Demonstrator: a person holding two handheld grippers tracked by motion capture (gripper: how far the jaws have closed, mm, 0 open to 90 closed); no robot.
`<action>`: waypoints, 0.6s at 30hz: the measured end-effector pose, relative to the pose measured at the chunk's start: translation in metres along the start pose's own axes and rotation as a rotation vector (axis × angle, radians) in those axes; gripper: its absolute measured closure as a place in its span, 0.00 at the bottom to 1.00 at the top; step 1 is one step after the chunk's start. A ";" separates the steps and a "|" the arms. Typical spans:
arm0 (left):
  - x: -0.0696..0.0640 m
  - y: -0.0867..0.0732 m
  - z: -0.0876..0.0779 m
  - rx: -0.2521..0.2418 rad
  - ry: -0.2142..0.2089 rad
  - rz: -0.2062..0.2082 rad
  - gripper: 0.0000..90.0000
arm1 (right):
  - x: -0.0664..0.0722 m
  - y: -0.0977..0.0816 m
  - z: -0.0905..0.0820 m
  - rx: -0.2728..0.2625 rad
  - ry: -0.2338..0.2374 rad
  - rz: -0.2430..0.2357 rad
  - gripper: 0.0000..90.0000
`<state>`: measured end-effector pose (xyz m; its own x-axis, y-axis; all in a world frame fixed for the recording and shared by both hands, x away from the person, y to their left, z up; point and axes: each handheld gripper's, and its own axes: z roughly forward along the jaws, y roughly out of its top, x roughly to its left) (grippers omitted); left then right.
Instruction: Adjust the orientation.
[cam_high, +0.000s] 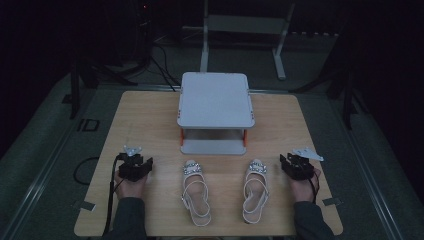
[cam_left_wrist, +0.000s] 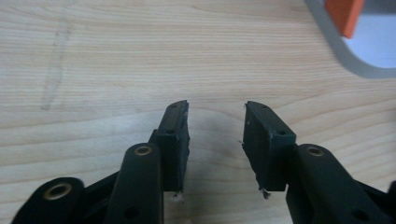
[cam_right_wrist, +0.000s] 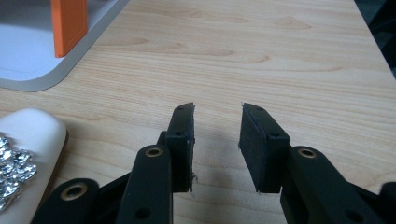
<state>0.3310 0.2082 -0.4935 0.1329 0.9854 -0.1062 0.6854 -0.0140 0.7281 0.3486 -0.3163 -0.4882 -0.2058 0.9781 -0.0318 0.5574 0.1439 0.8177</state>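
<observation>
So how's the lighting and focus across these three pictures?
High view: dim and underexposed, surroundings black, the sandals and shelf rack soft. Left gripper view: bright, even light, wood grain sharp, the left gripper crisp. Right gripper view: equally bright, the right gripper sharp.

Room is dark, light falls mostly on the light-wood counter (cam_high: 150, 120). Grey floor (cam_high: 45, 130) around it. Behind the counter: a white metal frame stand (cam_high: 242, 25) on two legs, black cables (cam_high: 160, 60) trailing across the floor, dark stand legs (cam_high: 75, 85) at left and right edges.
</observation>
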 end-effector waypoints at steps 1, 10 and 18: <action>0.000 0.000 0.000 0.000 0.000 0.000 0.66 | 0.000 0.000 0.000 0.000 0.000 0.000 0.73; -0.004 0.003 -0.012 -0.014 -0.054 -0.001 0.71 | 0.002 0.000 0.004 0.036 0.003 -0.016 0.65; -0.022 0.006 -0.029 -0.036 -0.084 0.049 0.65 | 0.005 0.000 0.005 0.039 -0.007 -0.035 0.62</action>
<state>0.3112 0.1909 -0.4672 0.2263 0.9660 -0.1249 0.6508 -0.0546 0.7573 0.3520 -0.3109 -0.4917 -0.2203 0.9734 -0.0636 0.5808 0.1832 0.7932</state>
